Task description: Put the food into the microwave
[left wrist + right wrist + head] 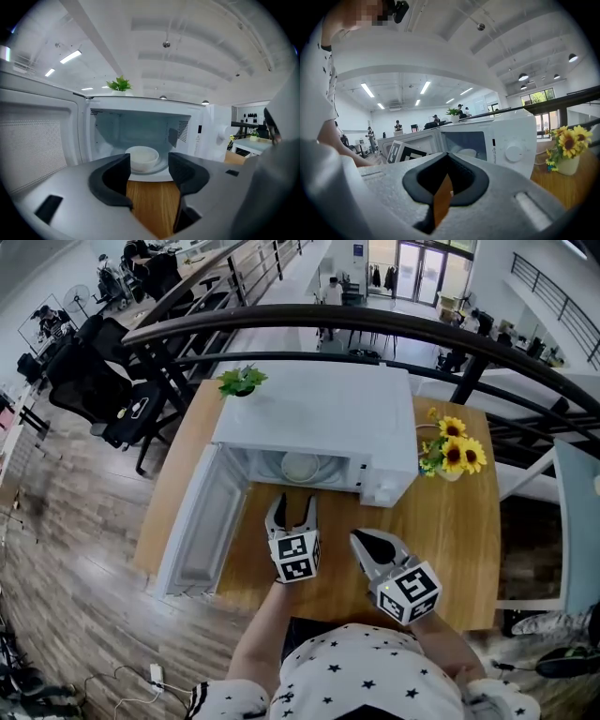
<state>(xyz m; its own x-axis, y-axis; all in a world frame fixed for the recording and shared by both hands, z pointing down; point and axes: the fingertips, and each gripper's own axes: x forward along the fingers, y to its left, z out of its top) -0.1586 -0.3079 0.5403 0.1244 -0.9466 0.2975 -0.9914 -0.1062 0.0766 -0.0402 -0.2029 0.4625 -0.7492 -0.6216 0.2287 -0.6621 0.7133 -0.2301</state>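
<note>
Left hand-held gripper (149,165) (empty) faces upright bowl (142,157) inside microwave (208,133).

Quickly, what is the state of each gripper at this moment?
Left gripper: open, nothing between the jaws.
Right gripper: closed, holding nothing.

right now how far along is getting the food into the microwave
Done: the white bowl sits on the turntable inside the microwave. In hand: nothing; the left gripper is open and empty in front of the opening, the right gripper shut and empty. Left: the door stands wide open, so shutting it is probably all that remains.
</note>
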